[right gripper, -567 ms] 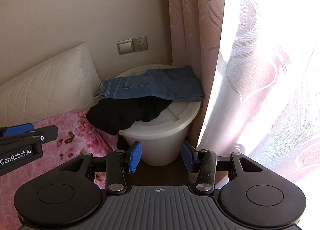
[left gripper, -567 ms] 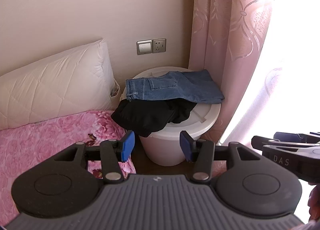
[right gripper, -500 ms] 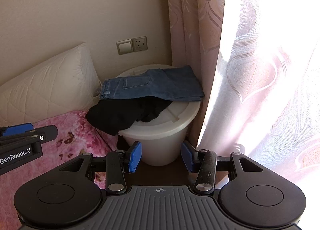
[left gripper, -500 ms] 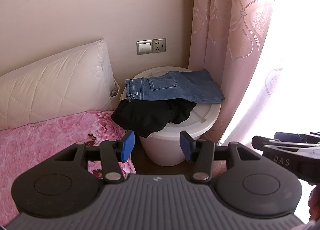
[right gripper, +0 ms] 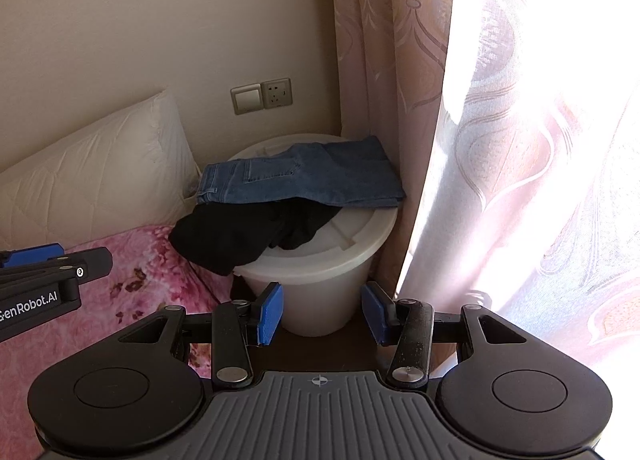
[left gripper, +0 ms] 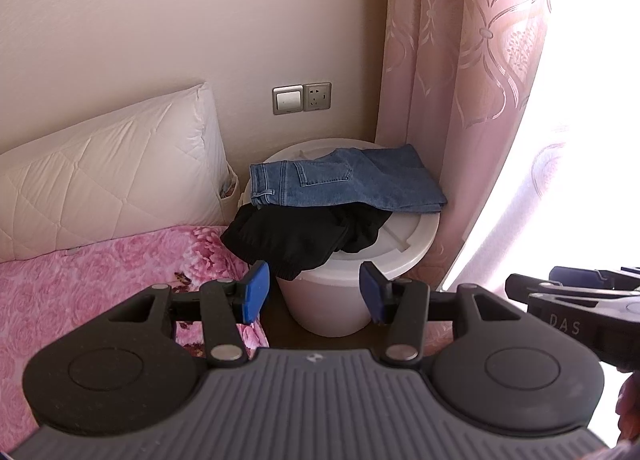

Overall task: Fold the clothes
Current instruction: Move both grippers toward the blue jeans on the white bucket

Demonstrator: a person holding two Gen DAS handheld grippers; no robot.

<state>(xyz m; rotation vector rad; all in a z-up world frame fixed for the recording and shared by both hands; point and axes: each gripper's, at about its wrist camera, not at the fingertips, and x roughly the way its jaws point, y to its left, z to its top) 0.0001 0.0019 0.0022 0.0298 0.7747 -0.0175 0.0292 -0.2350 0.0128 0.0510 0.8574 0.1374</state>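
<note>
Nothing has moved — both grippers, left (left gripper: 312, 292) and right (right gripper: 322, 314), hang with jaws released, holding nothing. Two clothes lie beyond them on one bucket (left gripper: 408, 238) — one jeans (left gripper: 348, 183) over one black garment (left gripper: 288, 236).

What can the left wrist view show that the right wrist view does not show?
Only the left wrist view shows the left gripper head-on, open and empty, the right gripper entering at its right edge, and part of a hand in the lower right corner. Only the right wrist view shows the right gripper head-on, open and empty, and the "GenRobot.AI" lettering on the left gripper's side. Both show the blue jeans over the black garment on the white bucket, the pillow, the pink blanket and the curtain.
</note>
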